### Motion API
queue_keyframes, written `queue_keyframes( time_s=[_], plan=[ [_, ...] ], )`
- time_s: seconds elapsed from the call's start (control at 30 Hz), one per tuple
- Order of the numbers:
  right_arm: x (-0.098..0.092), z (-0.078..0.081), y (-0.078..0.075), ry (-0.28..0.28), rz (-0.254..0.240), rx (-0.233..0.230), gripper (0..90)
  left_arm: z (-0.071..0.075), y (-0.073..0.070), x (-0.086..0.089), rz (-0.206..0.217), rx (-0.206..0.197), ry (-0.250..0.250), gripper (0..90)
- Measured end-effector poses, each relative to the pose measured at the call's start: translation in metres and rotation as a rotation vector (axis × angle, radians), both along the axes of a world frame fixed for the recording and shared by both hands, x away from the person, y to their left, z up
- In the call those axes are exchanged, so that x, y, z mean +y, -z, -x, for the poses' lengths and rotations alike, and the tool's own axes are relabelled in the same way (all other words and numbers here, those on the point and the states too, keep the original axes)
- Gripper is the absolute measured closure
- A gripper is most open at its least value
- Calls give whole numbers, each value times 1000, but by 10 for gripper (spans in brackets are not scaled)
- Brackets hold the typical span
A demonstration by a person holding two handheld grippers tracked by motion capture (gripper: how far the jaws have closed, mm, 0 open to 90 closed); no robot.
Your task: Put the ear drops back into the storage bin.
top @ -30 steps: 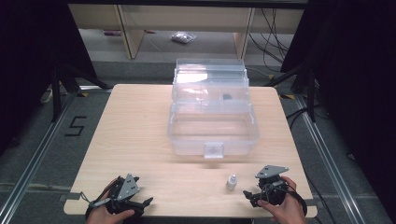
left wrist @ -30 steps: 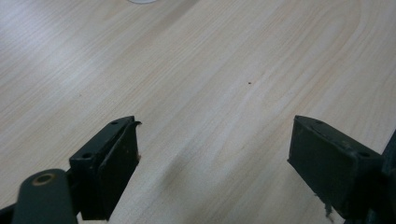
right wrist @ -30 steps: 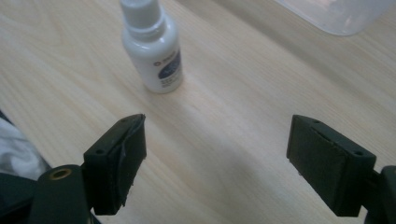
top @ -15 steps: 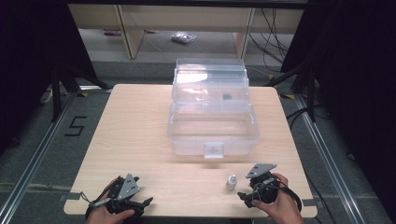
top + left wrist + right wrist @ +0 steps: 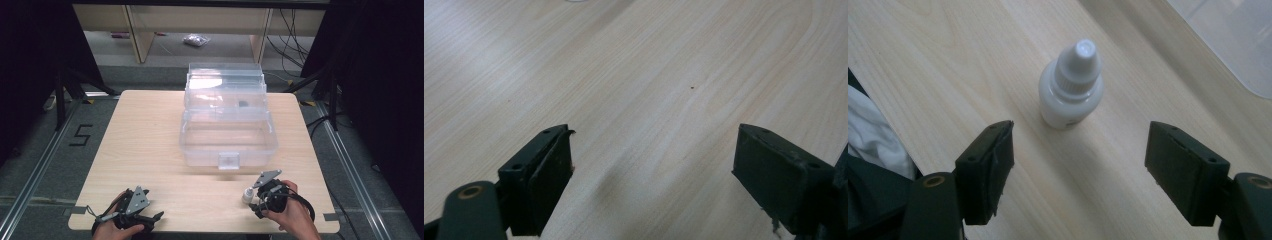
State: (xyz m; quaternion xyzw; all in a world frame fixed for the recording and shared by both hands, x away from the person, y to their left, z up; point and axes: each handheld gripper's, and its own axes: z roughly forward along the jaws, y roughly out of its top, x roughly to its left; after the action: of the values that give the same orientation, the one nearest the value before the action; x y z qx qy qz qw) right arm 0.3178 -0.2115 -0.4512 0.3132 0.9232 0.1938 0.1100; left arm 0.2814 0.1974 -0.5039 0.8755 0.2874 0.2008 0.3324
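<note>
A small white dropper bottle point(image 5: 1071, 86) stands upright on the wooden table point(image 5: 150, 140), also seen as the bottle point(image 5: 247, 195) near the front edge. My right gripper point(image 5: 1078, 150) is open, its jaws wide apart just short of the bottle, which sits a little beyond and between them. In the high view the right gripper point(image 5: 265, 192) is close to the bottle's right side. My left gripper point(image 5: 651, 165) is open over bare wood, and the left gripper point(image 5: 132, 212) rests at the front left of the table. A clear plastic box point(image 5: 227, 125) with its lid raised stands mid-table.
The box's clear wall point(image 5: 1233, 45) lies beyond the bottle to the right. A small dark object point(image 5: 243, 104) lies in the box's upper tier. Shelving point(image 5: 200, 20) and cables lie behind the table. A floor mark "5" point(image 5: 82, 135) sits to the left.
My right gripper has moved left and slightly forward toward the bottle, closing the gap to it. The left gripper has stayed where it was.
</note>
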Motion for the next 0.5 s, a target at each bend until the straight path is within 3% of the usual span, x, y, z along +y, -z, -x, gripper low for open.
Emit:
queue_keyframes(
  time_s=[0.13, 0.23, 0.5],
  plan=[
    [5, -4, -1, 5, 17, 15, 302, 0, 0, 0, 8, 0, 4, 154],
    [9, -11, -2, -30, 35, 18, 313, 0, 1, 0, 9, 0, 4, 154],
    [17, -17, -2, -46, 67, 52, 345, 0, 1, 0, 12, -2, 4, 154]
  ],
)
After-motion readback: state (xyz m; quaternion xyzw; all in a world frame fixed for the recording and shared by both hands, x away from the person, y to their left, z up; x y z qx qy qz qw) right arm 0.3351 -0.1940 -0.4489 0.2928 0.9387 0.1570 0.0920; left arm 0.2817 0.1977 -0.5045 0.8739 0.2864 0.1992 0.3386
